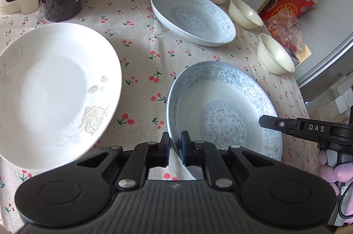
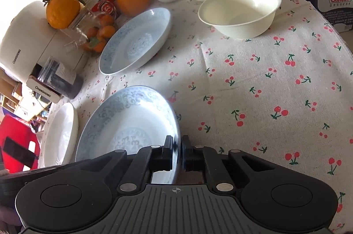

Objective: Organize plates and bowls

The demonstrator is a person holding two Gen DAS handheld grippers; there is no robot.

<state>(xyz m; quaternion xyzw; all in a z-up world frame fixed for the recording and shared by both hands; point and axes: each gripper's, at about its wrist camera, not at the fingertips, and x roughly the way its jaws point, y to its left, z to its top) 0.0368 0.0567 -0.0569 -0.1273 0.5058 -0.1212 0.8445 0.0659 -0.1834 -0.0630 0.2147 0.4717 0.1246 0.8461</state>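
Item: near blue-patterned plate (image 1: pixel 225 114), round with no long axis, face up and slightly tilted, its rim pinched by both your left gripper (image 1: pixel 175 145) and right gripper (image 2: pixel 177 151), each nearly closed on opposite edges. Ahead: second blue plate (image 1: pixel 192 17), white plate (image 1: pixel 55 92) and three bowls (image 2: pixel 240 11). Risk: uneven lifting could let the glazed rim slip.

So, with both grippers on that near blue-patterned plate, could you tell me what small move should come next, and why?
Probably a short, level lift. The left gripper and right gripper each pinch opposite rims of the near blue plate, which looks only partly raised. The likely target, the matching far blue plate, lies beyond it, so the plate must clear the tablecloth first.
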